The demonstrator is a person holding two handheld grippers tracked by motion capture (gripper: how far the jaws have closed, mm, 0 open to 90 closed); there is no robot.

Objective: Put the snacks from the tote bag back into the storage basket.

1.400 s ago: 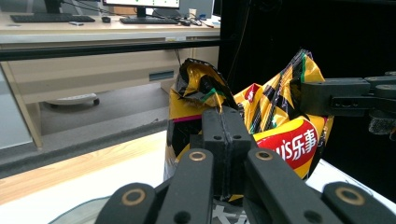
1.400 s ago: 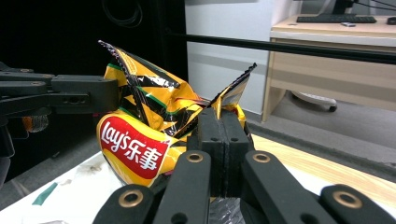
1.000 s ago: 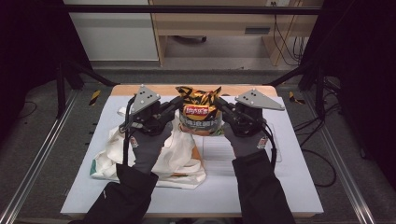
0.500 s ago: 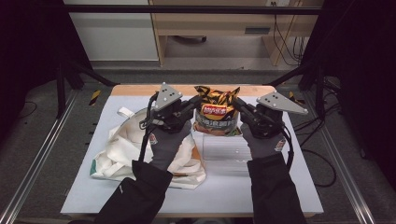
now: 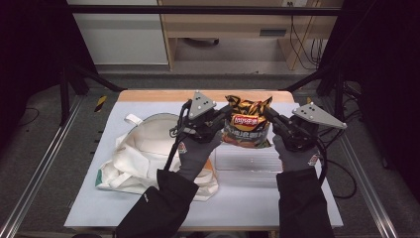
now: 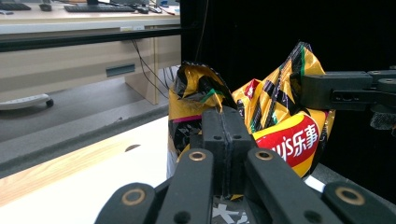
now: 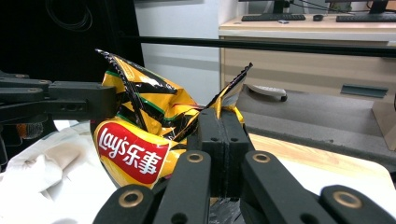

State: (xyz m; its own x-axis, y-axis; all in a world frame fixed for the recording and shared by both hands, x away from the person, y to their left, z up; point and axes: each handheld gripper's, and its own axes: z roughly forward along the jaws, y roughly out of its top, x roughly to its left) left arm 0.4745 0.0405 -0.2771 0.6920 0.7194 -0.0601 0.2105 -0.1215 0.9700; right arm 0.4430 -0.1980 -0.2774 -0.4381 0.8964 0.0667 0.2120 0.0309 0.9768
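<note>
Parts of the scene stay hidden from you: the chip bag's lower half covers the far rim of the clear tray in the high view, and your left forearm crosses the white tote bag, so its right side is hard to make out. Your left gripper has its jaws pressed together on the bag's left top corner; in the left gripper view the foil crumples just beyond the closed pads. Your right gripper pinches the right top corner the same way, jaws tight on the foil. The bag hangs between the two grippers above the tray, near the far edge of the white surface. The tote bag lies toward the left edge. Beyond the surface you see a wooden desk and loose cables on a grey floor.
</note>
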